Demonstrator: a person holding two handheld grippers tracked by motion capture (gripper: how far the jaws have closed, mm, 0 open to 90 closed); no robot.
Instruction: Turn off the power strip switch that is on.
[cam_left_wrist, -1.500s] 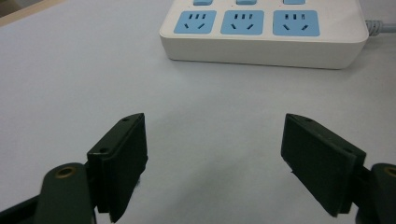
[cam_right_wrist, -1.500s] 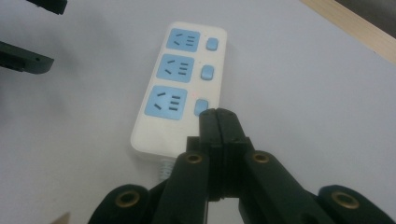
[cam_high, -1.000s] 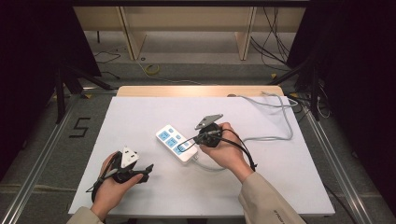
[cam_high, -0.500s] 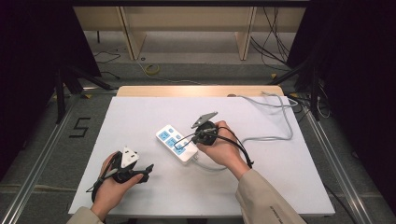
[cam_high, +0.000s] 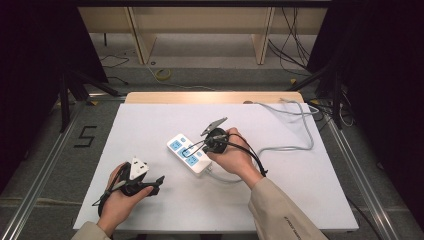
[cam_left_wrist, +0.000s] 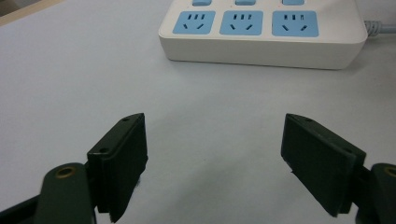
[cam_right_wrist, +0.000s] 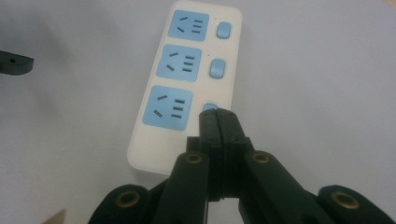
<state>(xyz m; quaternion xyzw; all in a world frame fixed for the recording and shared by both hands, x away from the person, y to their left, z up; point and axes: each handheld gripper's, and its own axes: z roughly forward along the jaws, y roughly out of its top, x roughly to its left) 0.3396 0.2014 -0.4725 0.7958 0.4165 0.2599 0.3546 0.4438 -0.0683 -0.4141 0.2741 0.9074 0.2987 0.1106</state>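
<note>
High view, left to right: my left gripper (cam_high: 150, 183) low at table's (cam_high: 310, 200) near-left, held in hand (cam_high: 117, 202), jaws spread wide, nothing between them, resting apart from power strip (cam_high: 189, 154). Left gripper view confirms: bare table between jaws, strip ahead. Strip lies mid-table, three blue sockets up, grey cord (cam_high: 295, 127) looping off right to far edge. My right gripper (cam_high: 195, 147) over strip's near end; right gripper view shows jaws clenched together, tips (cam_right_wrist: 218, 122) on nearest blue switch (cam_right_wrist: 210, 108), small red light beside it.

Left tool (cam_left_wrist: 215, 163) gapes wide – right tool (cam_right_wrist: 218, 122) pinched closed, pointing down.
</note>
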